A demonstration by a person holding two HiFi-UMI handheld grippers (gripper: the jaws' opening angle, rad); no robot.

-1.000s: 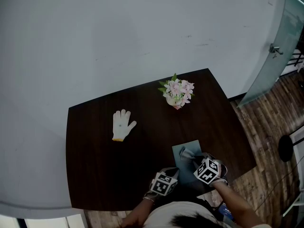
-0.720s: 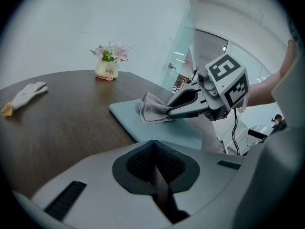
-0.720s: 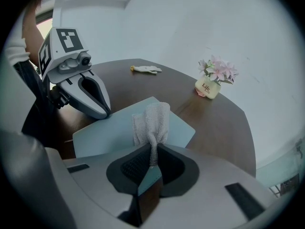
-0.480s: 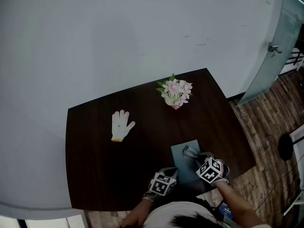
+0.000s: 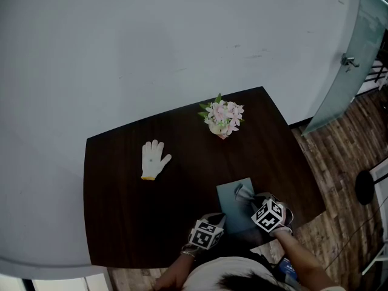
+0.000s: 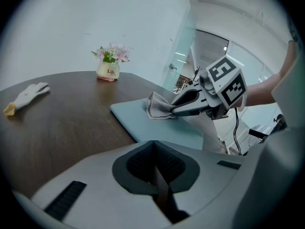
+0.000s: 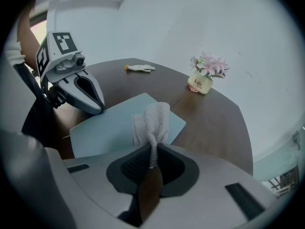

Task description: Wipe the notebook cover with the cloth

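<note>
A pale blue notebook [image 5: 233, 206] [image 6: 157, 128] [image 7: 114, 125] lies flat near the front right edge of the dark table [image 5: 133, 211]. A grey cloth [image 5: 243, 194] [image 6: 158, 107] [image 7: 151, 123] rests on its cover, pinched in my right gripper [image 5: 247, 200] [image 6: 177, 109] [image 7: 151, 163], which is shut on it over the notebook's far half. My left gripper [image 5: 213, 224] [image 7: 97, 109] [image 6: 155, 168] sits at the notebook's near left corner, jaws shut with nothing seen between them.
A small pot of pink flowers [image 5: 222, 119] [image 6: 108, 63] [image 7: 206, 75] stands at the back of the table. A white glove [image 5: 151, 159] [image 6: 26, 95] [image 7: 139, 68] lies at the left. A glass door [image 5: 348, 59] and wooden floor [image 5: 345, 162] are on the right.
The cloth and right gripper have shifted slightly across the notebook cover. The left gripper has stayed in place.
</note>
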